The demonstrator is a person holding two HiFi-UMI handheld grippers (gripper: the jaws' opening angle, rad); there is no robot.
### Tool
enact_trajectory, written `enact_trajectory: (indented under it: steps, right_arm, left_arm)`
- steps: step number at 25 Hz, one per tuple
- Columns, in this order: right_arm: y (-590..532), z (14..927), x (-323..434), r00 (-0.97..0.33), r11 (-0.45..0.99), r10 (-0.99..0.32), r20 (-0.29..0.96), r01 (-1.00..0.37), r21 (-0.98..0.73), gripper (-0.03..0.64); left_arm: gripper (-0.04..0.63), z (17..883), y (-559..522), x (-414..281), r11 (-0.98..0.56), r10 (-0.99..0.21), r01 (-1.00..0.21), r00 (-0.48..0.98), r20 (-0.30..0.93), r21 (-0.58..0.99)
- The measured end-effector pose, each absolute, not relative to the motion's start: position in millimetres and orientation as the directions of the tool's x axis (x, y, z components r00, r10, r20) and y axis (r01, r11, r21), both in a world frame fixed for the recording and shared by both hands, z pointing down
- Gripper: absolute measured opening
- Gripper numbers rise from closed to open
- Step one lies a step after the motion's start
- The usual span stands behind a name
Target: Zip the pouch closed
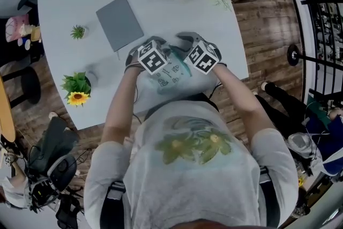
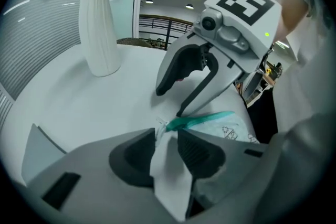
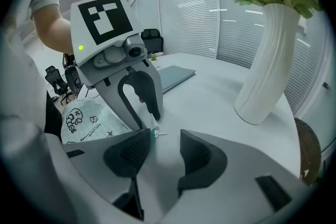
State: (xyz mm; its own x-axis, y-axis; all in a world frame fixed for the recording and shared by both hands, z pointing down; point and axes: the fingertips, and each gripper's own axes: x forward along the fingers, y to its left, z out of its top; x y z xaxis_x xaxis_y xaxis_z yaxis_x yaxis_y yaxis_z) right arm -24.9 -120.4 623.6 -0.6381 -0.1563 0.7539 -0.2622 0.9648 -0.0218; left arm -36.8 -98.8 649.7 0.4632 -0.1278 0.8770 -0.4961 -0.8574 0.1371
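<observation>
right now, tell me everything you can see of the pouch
The pouch is soft and white, fabric by its look, printed with little dark doodles, with a teal zipper along one edge. It lies on the white table, close to the person. One zipper end sits between the jaws of the open left gripper; the metal pull lies beside a jaw of the open right gripper.

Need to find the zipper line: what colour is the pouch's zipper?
Teal green. The zipper shows best in the left gripper view.
</observation>
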Motion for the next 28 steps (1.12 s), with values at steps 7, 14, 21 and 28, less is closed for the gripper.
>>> enact_trajectory:
  steps: [7, 14, 21, 28]
  right_arm:
    - [-119, 631, -27, -0.626, 0.974, -0.138, 0.768, -0.227, -0.010, 0.189]
    - [-121, 638, -27, -0.607, 0.983, -0.131, 0.784, -0.181, 0.025, 0.187]
    - [-127, 640, -30, -0.581, 0.990, -0.143, 0.801, -0.094, 0.109, 0.147]
    - [-120, 645, -40, -0.541, 0.966, -0.077, 0.837, 0.167, 0.197, 0.120]
  left_arm:
    - [0.059, 665, -98, -39, -0.863, -0.093, -0.483, 0.442, 0.892, 0.150]
    - [0.025, 668, -101, -40, -0.880, -0.078, -0.455, 0.426, 0.901, 0.139]
    - [0.025, 668, -101, -40, -0.876, -0.081, -0.459, 0.436, 0.896, 0.145]
    - [0.025, 667, -102, -40, -0.856, -0.090, -0.491, 0.451, 0.888, 0.163]
